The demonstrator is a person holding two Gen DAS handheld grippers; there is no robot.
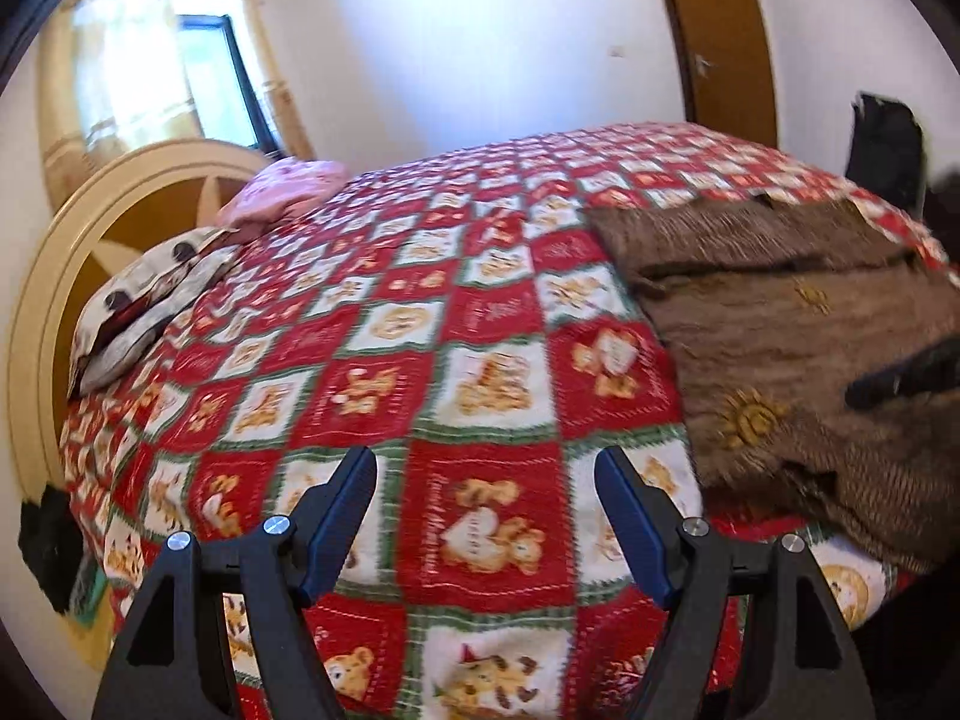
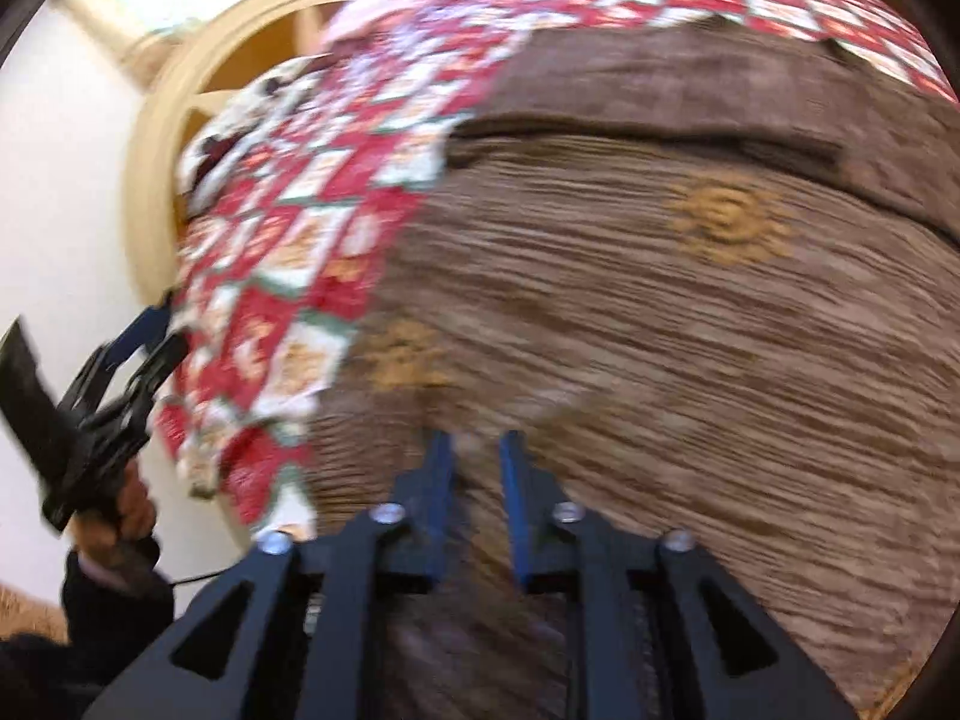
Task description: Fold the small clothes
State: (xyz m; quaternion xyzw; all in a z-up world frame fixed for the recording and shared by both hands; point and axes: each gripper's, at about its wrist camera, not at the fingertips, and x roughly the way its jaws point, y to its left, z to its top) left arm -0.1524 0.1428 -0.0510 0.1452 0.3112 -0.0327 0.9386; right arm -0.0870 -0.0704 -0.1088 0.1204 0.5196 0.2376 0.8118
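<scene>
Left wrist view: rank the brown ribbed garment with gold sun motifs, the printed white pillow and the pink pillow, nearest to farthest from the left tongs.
1. Brown ribbed garment with gold sun motifs: nearest the left tongs, spread on the bed's right side.
2. Printed white pillow: left, against the headboard.
3. Pink pillow: farthest, beyond the white one, near the window.

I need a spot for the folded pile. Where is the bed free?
Free: the quilt between the pillows by the headboard and the brown garment, right to the near edge. Crowded: the side where the garment lies spread.
</scene>
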